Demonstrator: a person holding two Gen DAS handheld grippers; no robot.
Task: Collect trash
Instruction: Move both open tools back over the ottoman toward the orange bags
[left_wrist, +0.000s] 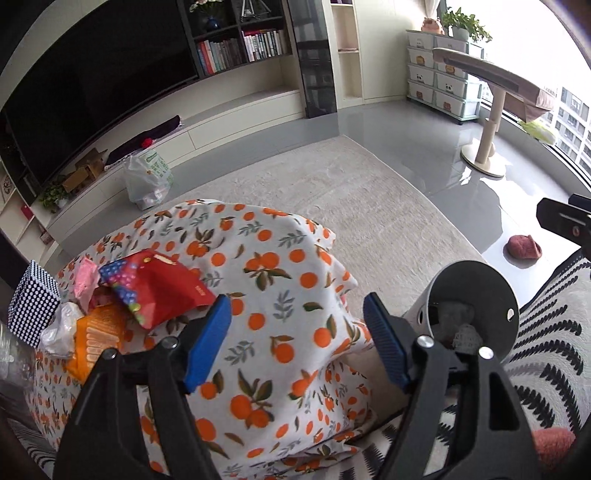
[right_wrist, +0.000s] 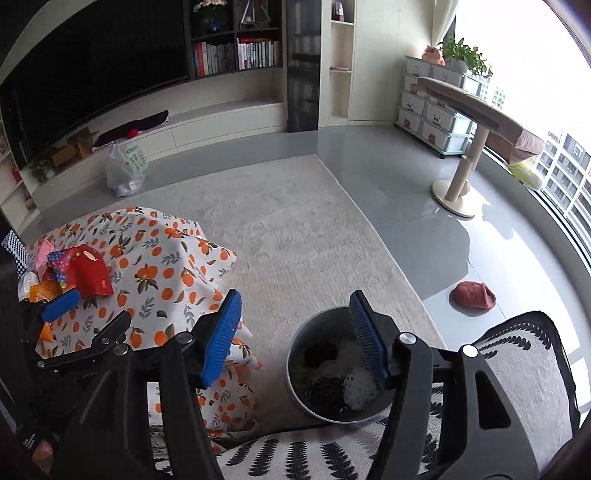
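Note:
A pile of trash lies at the left end of a table under an orange-print cloth: a red snack bag, a pink wrapper, an orange packet and crumpled white plastic. My left gripper hangs open above the cloth, just right of the pile, with nothing between its blue pads. A round grey bin stands on the floor to the right, holding dark scraps and a white lacy piece. My right gripper is open and empty above the bin's near-left rim.
A black-and-white leaf-patterned seat sits at the near right. On the floor are a pale rug, a white plastic bag near the TV unit, a red slipper and a pedestal stand. A polka-dot box stands left of the pile.

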